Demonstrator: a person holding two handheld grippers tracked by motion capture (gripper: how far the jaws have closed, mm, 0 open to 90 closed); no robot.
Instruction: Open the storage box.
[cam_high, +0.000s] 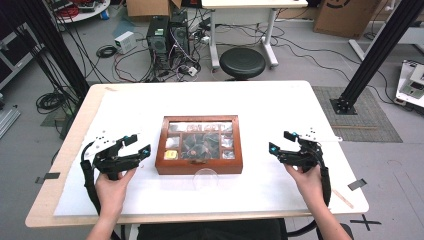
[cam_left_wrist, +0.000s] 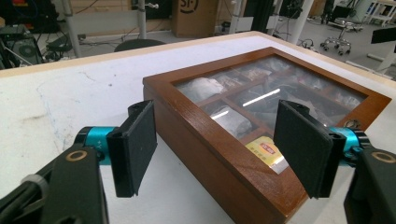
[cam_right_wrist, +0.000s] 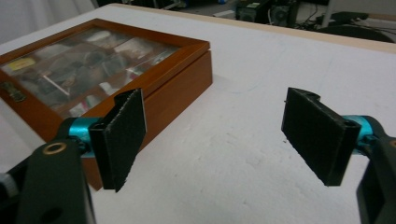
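A brown wooden box (cam_high: 199, 145) with a closed glass lid lies in the middle of the white table (cam_high: 270, 107); small packets fill its compartments. My left gripper (cam_high: 137, 144) is held open just left of the box, and nothing sits between its jaws. In the left gripper view the box (cam_left_wrist: 219, 154) lies ahead and to the right, with its near corner between my open gripper (cam_left_wrist: 219, 149). My right gripper (cam_high: 282, 141) is open to the right of the box, also holding nothing. The right gripper view has the box (cam_right_wrist: 163, 93) at the left, behind the left jaw of my open gripper (cam_right_wrist: 224, 140).
A clear round lid or dish (cam_high: 206, 178) lies on the table just in front of the box. Beyond the far table edge stand a black stool (cam_high: 242, 62), computer towers (cam_high: 167, 35) with tangled cables, and black frame posts (cam_high: 375, 55).
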